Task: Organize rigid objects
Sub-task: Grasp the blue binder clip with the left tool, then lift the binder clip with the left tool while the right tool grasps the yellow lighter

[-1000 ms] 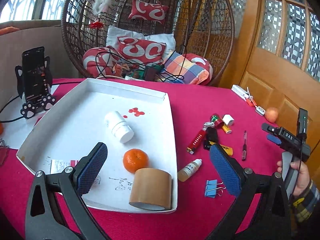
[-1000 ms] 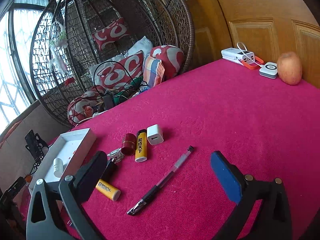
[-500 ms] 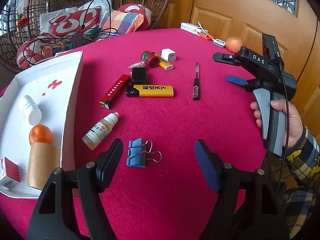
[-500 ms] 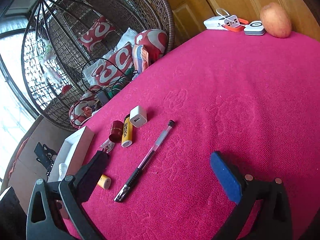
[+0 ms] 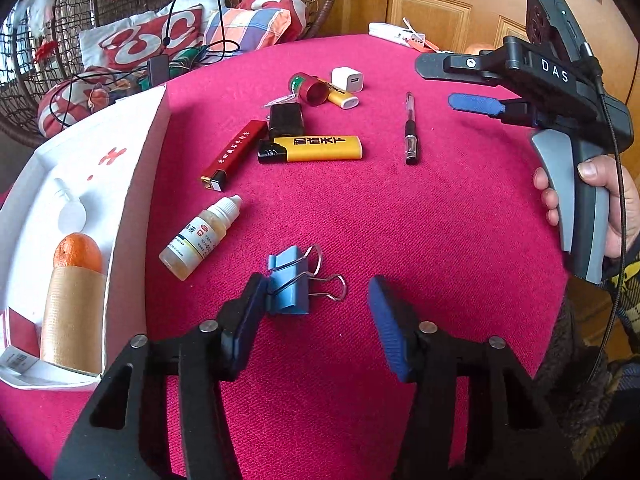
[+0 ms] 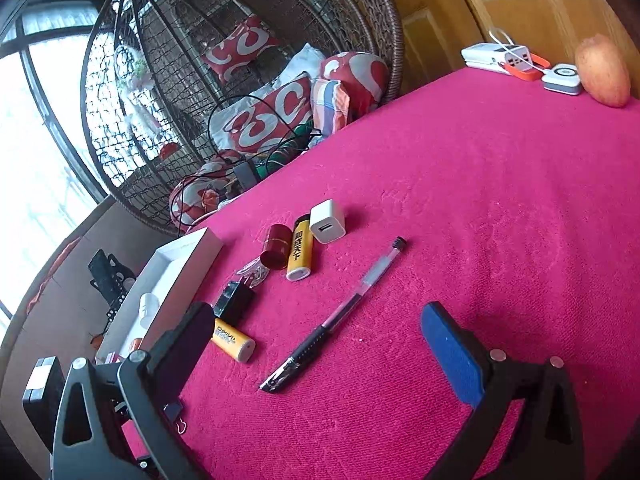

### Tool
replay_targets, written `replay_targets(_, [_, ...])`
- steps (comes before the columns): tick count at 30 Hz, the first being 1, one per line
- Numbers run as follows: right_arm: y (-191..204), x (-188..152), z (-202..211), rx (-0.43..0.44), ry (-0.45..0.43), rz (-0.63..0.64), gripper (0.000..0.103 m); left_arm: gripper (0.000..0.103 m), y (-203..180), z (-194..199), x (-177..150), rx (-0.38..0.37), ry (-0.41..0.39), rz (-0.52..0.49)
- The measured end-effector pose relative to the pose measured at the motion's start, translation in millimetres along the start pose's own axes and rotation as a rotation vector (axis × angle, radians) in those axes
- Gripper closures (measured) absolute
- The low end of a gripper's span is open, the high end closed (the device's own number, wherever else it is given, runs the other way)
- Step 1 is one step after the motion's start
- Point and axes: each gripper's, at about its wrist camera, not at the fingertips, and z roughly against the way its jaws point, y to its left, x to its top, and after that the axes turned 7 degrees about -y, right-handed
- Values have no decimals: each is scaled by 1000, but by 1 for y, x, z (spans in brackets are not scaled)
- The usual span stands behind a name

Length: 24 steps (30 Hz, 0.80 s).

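Left gripper [image 5: 316,312]: jaws have just been closing around the blue binder clip [image 5: 289,285]; the left pad touches the clip's body, the right pad stands clear of its wire handles, so nothing is clamped.
Binder clip: lies on the red surface [image 5: 440,240], just right of the white tray [image 5: 136,200].
Dropper bottle [image 5: 200,238]: on its side between clip and tray; label print too small to read.
Writing: the yellow lighter [image 5: 312,148] bears bold black Chinese characters; the red lighter [image 5: 234,154] has gold characters; "DAS" shows on the right gripper [image 5: 460,84] body.
Right gripper: jaws wide apart and empty, held over the pen [image 6: 336,320].
Tray: holds an orange [image 5: 78,250], a brown tape roll [image 5: 72,316] and a white bottle [image 5: 72,212].
Open room: bare cloth right of the pen, out to the surface's far edge.
Right wrist view only: an apple [image 6: 602,70] and a white power bank [image 6: 496,58] at the far edge.
Left wrist view only: the person's hand [image 5: 612,208] on the right gripper's handle.
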Motion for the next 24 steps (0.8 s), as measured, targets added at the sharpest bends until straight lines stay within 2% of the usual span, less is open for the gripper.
replay_targets(1, [11,1,-5,9,22,54,0,68,2,1,0,-3,-2,2])
replay_targets(2, [21,2,-11,20,54,99,0,77,4,2,0,-1,-5,7])
replay_targets(3, [29,3,-18,30,85,128,0,81,8,3,0,1,-2,14])
replay_targets(6, [48,-1,-41,47,177,217,0,81,15,6,-3,-11,-9,44])
replay_targets(9, [70,-8,-60,58,231,350,3,81,13,7,-5,-5,-17,30])
replay_targets(11, [81,-13,-71,54,266,412,11,82,13,7,-5,-7,-20,31])
replay_targets(13, [88,-18,-81,55,306,450,25,82,13,8,-5,-10,-25,35])
replay_targets(16, [93,-25,-95,41,362,489,39,82,16,11,-5,-20,-33,53])
replay_targets(18, [96,-28,-96,25,353,537,43,83,17,13,-5,-20,-40,60])
replay_targets(21, [98,-30,-91,38,362,560,74,84,17,18,-2,-21,-61,70])
replay_targets(22, [97,-30,-88,51,365,547,78,84,17,20,-2,-21,-72,71])
replay_targets(24, [97,-31,-79,46,340,543,80,84,15,26,0,-22,-96,70])
